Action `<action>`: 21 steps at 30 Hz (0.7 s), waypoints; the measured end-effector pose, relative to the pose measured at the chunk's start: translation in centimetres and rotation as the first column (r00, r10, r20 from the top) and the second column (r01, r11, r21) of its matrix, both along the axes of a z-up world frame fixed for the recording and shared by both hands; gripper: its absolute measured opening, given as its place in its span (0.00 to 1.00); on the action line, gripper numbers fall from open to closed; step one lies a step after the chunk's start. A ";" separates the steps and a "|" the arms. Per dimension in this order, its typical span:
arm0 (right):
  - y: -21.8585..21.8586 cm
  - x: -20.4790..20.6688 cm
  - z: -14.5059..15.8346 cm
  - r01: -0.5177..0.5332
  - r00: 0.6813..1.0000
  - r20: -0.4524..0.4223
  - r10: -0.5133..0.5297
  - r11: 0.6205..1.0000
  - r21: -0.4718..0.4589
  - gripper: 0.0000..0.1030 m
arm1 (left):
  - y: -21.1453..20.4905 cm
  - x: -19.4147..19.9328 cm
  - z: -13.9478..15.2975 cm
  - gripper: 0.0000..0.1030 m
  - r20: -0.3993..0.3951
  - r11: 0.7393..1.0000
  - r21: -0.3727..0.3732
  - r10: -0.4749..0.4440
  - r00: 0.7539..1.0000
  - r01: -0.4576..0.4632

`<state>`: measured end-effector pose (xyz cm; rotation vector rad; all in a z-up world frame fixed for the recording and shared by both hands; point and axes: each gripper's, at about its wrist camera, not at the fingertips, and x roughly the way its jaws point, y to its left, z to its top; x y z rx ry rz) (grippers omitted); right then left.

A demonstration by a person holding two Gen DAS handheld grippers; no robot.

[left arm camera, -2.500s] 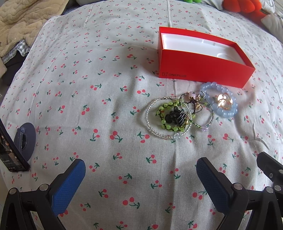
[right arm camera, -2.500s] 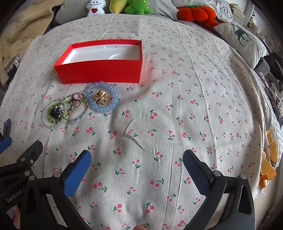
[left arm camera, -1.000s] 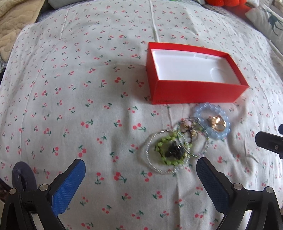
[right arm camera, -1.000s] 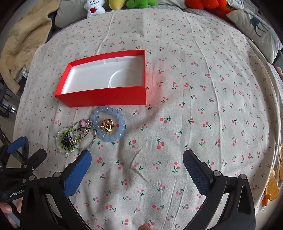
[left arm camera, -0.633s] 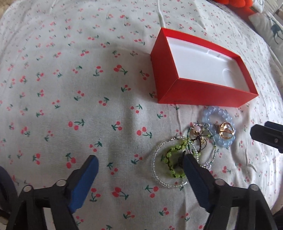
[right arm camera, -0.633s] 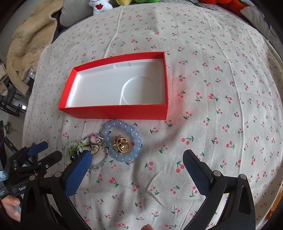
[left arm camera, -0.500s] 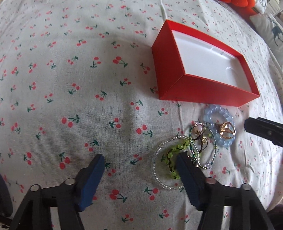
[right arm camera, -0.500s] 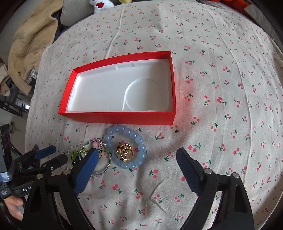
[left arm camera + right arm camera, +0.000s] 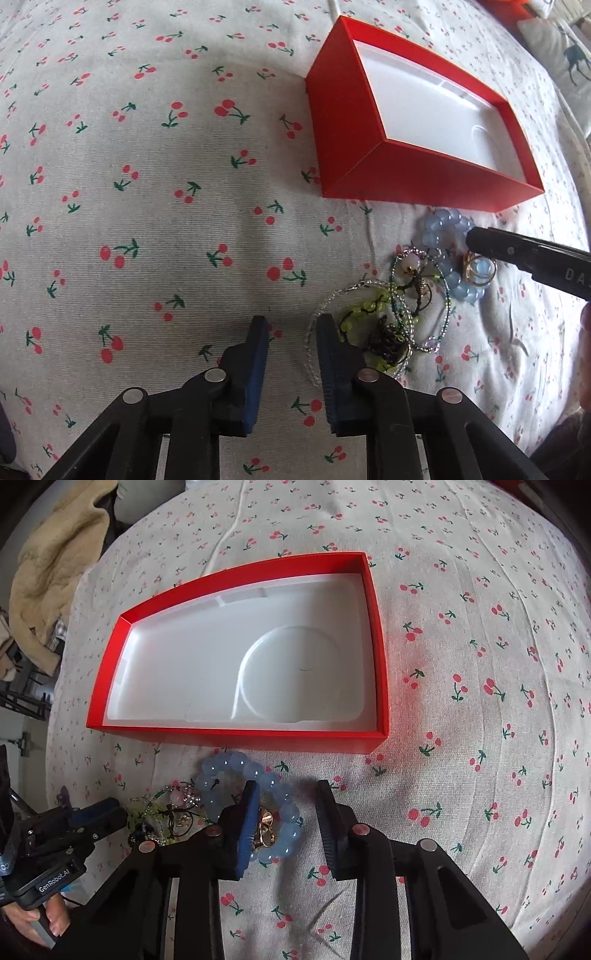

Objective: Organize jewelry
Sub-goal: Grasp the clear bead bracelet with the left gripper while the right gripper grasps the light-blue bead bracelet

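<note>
A: Left wrist view first. We log the jewelry as one tangled heap on the cherry-print bedsheet [image 9: 166, 166], just in front of the red box [image 9: 413, 177]: a clear bead loop [image 9: 325, 306], a green bead bracelet [image 9: 369, 308] inside it, and a blue bead bracelet [image 9: 443, 225] nearest the box.

B: And the left gripper [image 9: 291, 339]?

A: We see its fingers [image 9: 258, 354] closing, a narrow gap left; bare sheet lies between them, with the clear loop's edge passing by the right finger.

B: From the right wrist view, we note the right gripper [image 9: 286, 808] closing too. Its left finger covers a gold ring [image 9: 266, 829] lying inside the blue bead bracelet [image 9: 284, 808]; part of that bracelet sits between the fingers, unpinched.

A: The box?

B: Its white tray holds no jewelry. A beige blanket [image 9: 51, 572] lies beyond the bed's edge.
</note>
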<state>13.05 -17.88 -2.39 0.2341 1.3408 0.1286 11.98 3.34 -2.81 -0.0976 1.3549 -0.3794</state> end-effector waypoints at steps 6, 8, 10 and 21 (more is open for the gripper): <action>0.7 0.2 -0.3 -0.021 1.000 0.016 0.022 0.998 -0.052 0.17 | -1.5 0.2 -0.2 0.04 0.025 0.998 0.056 -0.025 0.999 0.023; 1.1 0.3 -0.3 -0.027 0.999 0.027 0.029 0.997 -0.072 0.13 | -2.0 0.0 -0.2 0.01 0.037 0.997 0.071 -0.031 0.999 0.029; 1.2 0.3 -0.1 -0.030 0.999 0.036 0.032 0.997 -0.076 0.12 | -2.6 0.0 -0.1 0.00 0.046 0.997 0.071 -0.028 0.999 0.024; 1.5 -1.5 3.4 -0.042 0.991 0.124 0.046 0.999 -0.033 0.12 | -1.6 -2.0 2.9 0.00 0.112 1.000 -0.001 0.012 0.994 -0.012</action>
